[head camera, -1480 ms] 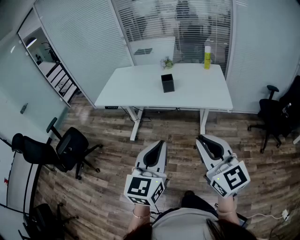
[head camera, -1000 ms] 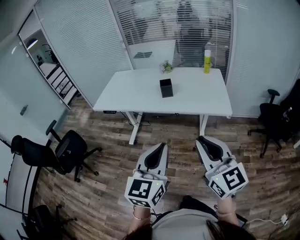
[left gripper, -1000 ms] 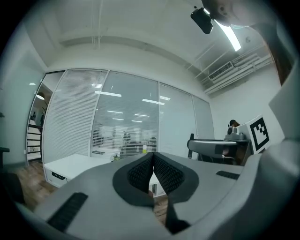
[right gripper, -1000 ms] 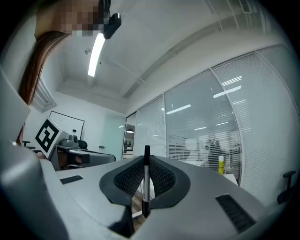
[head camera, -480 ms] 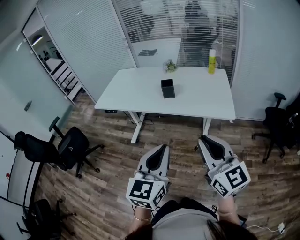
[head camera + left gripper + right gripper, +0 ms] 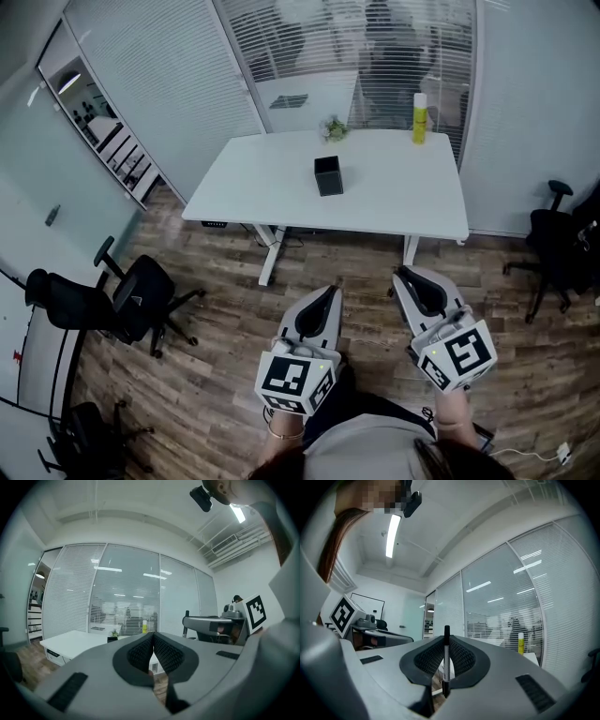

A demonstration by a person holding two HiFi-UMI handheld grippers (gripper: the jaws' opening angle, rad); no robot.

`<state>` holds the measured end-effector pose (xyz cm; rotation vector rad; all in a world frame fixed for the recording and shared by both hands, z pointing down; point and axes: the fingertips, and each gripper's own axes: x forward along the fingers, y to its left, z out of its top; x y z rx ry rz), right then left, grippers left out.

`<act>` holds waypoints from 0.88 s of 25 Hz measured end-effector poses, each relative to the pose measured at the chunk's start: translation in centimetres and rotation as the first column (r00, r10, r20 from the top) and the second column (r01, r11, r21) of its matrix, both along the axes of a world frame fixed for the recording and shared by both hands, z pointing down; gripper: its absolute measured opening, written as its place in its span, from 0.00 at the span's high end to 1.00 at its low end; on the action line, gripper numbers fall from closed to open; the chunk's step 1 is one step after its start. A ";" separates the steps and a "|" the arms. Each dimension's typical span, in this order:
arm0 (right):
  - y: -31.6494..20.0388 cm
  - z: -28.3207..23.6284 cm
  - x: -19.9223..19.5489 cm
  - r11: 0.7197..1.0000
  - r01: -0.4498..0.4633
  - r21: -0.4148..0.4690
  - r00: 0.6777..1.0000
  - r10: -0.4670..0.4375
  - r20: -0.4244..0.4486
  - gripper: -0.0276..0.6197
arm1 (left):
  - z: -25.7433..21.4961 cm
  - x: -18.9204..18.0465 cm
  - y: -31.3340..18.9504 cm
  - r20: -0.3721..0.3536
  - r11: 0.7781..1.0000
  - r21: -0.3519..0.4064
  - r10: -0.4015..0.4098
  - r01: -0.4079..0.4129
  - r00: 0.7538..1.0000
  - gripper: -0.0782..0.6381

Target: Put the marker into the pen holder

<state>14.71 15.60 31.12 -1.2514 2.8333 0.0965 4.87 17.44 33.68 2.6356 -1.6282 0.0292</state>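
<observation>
Pen holder [image 6: 328, 175] shifted left, marker [image 6: 446, 660] held upright

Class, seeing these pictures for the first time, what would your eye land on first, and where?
Low in the foreground, the right gripper is shut on a black marker, and the left gripper beside it is shut and empty. Ahead, a white table carries a black pen holder near its middle.

Worktop [image 6: 394, 187]: smooth matt white. Floor [image 6: 216, 375]: wood-grain planks. Pen holder [image 6: 328, 176], 12 o'clock: matt black. Left tongs [image 6: 153, 634]: matt grey plastic.
</observation>
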 end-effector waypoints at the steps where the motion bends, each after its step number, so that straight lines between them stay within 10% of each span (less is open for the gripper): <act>1: -0.3 0.2 0.1 1.000 -0.002 -0.004 1.000 0.002 -0.002 0.87 | 0.0 0.2 -0.4 0.001 1.000 0.002 0.005 -0.005 1.000 0.86; 22: -10.4 0.0 -2.2 1.000 -0.024 -0.013 0.999 0.024 0.034 0.87 | 0.2 -1.0 -11.1 0.000 0.997 -0.009 0.073 -0.073 0.997 0.86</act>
